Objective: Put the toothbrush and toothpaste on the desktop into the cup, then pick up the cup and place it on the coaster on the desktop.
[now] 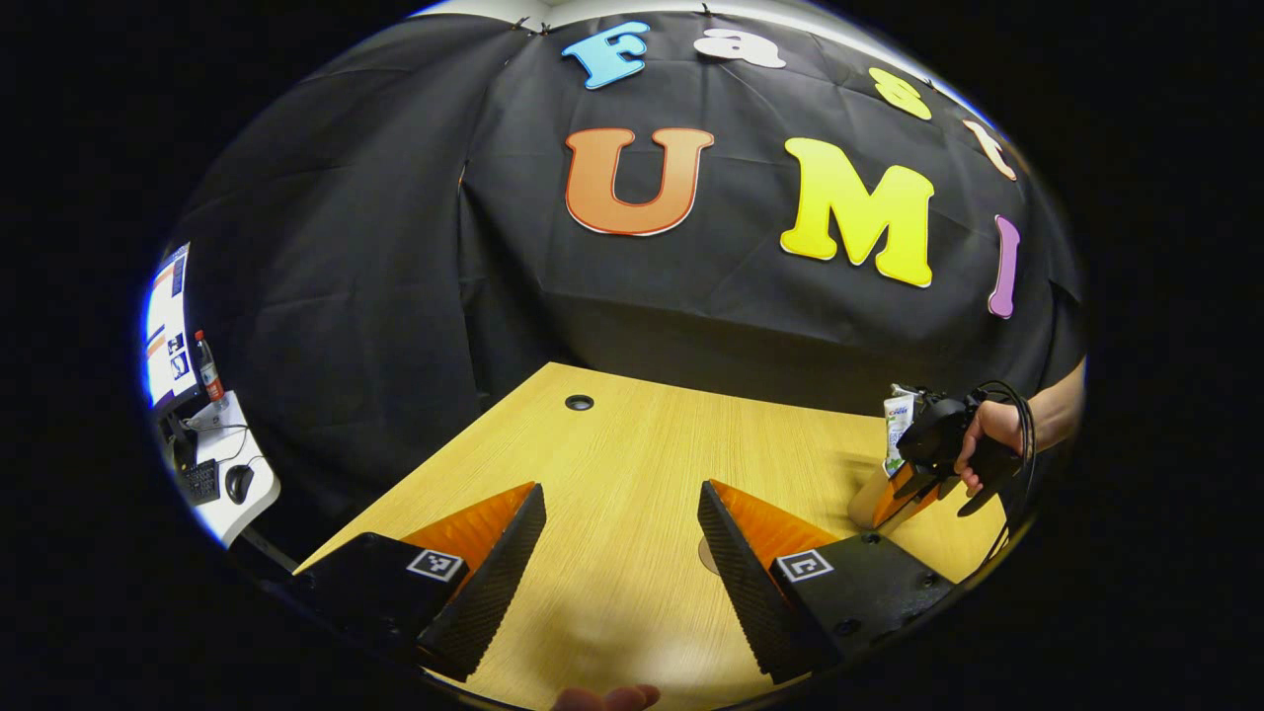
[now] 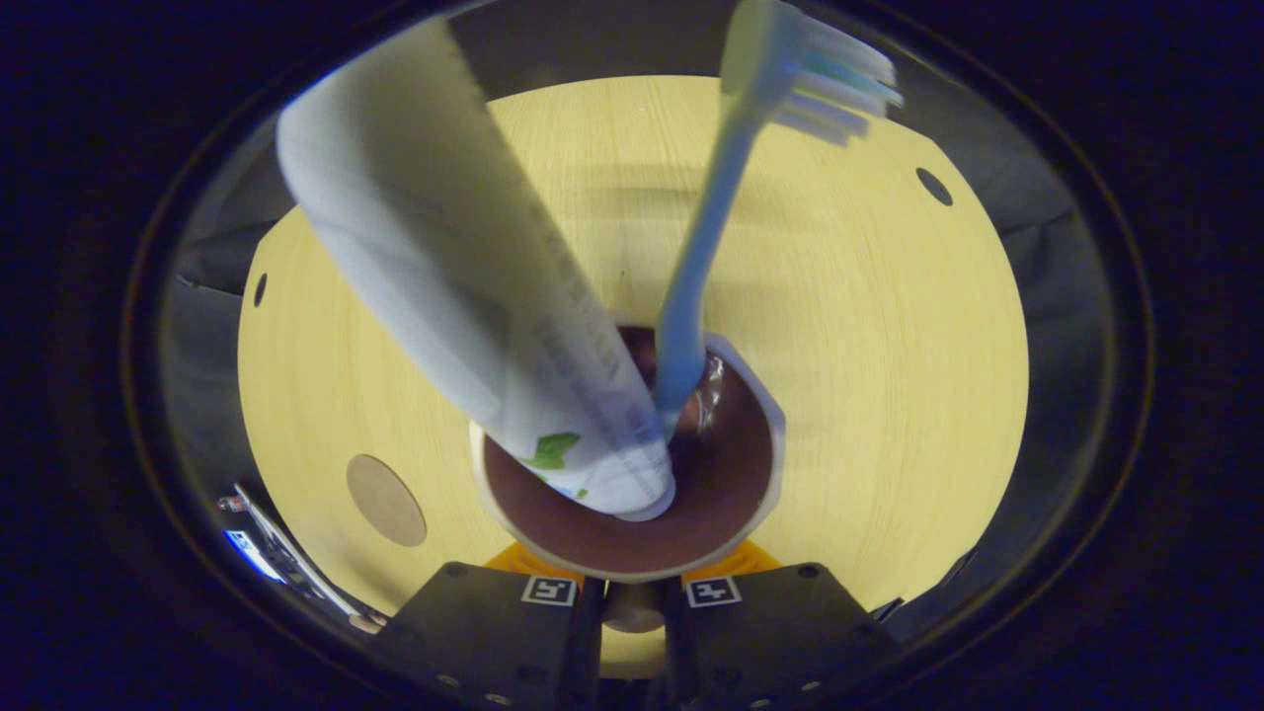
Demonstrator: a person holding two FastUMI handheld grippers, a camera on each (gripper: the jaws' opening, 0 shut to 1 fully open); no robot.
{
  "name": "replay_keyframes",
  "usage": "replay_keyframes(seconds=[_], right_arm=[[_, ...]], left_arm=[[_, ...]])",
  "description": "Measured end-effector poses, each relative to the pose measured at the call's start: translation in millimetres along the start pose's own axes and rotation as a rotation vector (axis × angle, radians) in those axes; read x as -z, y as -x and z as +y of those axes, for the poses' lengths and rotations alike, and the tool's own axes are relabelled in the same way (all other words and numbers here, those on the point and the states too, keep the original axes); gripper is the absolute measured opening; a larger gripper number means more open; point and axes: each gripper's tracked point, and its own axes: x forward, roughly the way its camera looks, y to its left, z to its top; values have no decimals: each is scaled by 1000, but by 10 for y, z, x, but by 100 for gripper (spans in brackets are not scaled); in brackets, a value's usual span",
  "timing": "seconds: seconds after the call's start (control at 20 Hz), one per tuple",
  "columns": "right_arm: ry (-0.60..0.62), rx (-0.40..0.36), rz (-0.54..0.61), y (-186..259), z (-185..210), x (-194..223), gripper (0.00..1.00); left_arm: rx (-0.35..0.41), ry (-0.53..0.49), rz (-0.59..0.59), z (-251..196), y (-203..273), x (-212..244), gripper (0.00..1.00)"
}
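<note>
Hiding most of its own fingertips, the cup (image 2: pixel 632 494) is sitting gripped in the right gripper (image 2: pixel 632 602), carrying toothpaste (image 2: pixel 464 296) and toothbrush (image 2: pixel 691 296); the left gripper (image 1: pixel 622 563) is gaping wide, touching nothing.

No word or number can be read with certainty. A square coded marker (image 1: pixel 435 565) is carried on one finger of the left gripper (image 1: pixel 620 486), and a second marker (image 1: pixel 803 566) on the other finger; no letters are borne by them. Two like markers (image 2: pixel 548 591) are seen on the fingers of the right gripper (image 2: pixel 632 602). On the toothpaste (image 2: pixel 464 296), which stands in the cup (image 2: pixel 770 434), a green leaf sign is printed low on the tube; the lines of lettering along it are blurred past reading. In the left gripper view the print on the tube's top end is too small to be made out. The monitor (image 1: pixel 166 331) at the edge is likewise illegible.
</note>
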Motion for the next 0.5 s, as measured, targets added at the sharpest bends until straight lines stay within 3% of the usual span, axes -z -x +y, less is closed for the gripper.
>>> replay_keyframes(seconds=[0.5], right_arm=[[62, -48, -35, 212, 237, 137, 25]], left_arm=[[5, -6, -7, 36, 13, 17, 99]])
